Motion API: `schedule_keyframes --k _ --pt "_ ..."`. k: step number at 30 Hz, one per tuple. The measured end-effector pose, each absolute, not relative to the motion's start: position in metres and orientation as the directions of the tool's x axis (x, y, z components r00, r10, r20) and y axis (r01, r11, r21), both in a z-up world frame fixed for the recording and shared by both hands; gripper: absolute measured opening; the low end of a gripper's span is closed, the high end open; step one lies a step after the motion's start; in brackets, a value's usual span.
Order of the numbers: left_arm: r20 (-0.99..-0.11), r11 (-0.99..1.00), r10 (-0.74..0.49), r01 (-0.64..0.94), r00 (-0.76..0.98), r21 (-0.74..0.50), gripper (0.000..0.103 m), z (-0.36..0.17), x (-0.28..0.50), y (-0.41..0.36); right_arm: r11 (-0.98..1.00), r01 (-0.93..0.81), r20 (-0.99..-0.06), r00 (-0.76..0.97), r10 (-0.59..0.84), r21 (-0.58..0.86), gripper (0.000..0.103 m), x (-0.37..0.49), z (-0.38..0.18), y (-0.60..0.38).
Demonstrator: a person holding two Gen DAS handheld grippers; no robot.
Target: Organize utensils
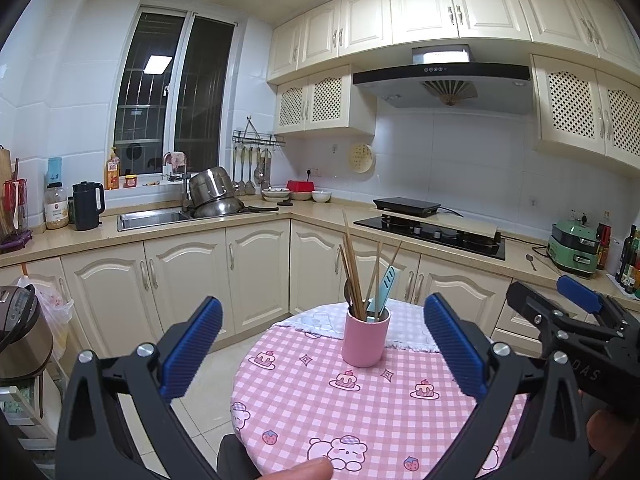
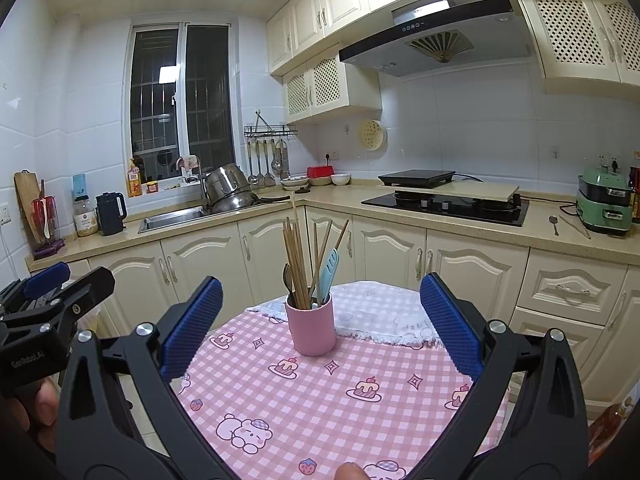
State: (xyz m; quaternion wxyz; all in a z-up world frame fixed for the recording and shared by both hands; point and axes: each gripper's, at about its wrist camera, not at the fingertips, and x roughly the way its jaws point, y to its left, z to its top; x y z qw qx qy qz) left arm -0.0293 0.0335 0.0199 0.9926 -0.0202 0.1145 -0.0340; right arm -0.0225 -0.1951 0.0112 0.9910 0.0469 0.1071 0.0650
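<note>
A pink cup (image 1: 366, 340) stands upright on a round table with a pink checked cloth (image 1: 320, 408). It holds several wooden chopsticks (image 1: 354, 272), a light blue spatula (image 1: 384, 290) and a dark spoon. My left gripper (image 1: 322, 346) is open and empty, held above the table in front of the cup. My right gripper (image 2: 320, 328) is open and empty too, facing the same cup (image 2: 311, 326) with its chopsticks (image 2: 298, 264) and spatula (image 2: 327, 274). The right gripper shows at the right edge of the left wrist view (image 1: 560, 312).
Cream kitchen cabinets and an L-shaped counter (image 1: 320, 216) stand behind the table, with a sink (image 1: 150, 218), pots (image 1: 214, 194), a black kettle (image 1: 88, 206) and a hob (image 1: 432, 232). A spoon (image 2: 554, 222) lies on the counter beside a green appliance (image 2: 604, 200).
</note>
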Motion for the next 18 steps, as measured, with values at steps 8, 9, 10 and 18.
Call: schedule_keyframes --k 8,9,10,18 --pt "-0.188 0.996 -0.081 0.074 0.979 -0.041 0.099 0.0206 -0.0345 0.0319 0.986 -0.125 -0.211 0.966 0.146 0.108 0.097 -0.0226 0.0106 -0.1900" --pt "-0.191 0.996 -0.082 0.076 0.978 -0.043 0.099 0.0203 -0.0343 0.0319 0.986 -0.126 -0.212 0.966 0.147 0.109 0.097 -0.0224 0.0105 -0.1896" --pt "-0.193 0.996 -0.082 0.074 0.978 -0.044 0.099 0.0200 -0.0344 0.0319 0.986 -0.126 -0.214 0.966 0.148 0.110 0.097 -0.0220 0.0090 -0.1888" --pt "-0.226 0.997 -0.058 0.045 0.972 -0.060 0.099 0.0194 -0.0284 0.0351 0.986 -0.127 -0.217 0.965 0.149 0.112 0.097 -0.0207 0.0078 -0.1873"
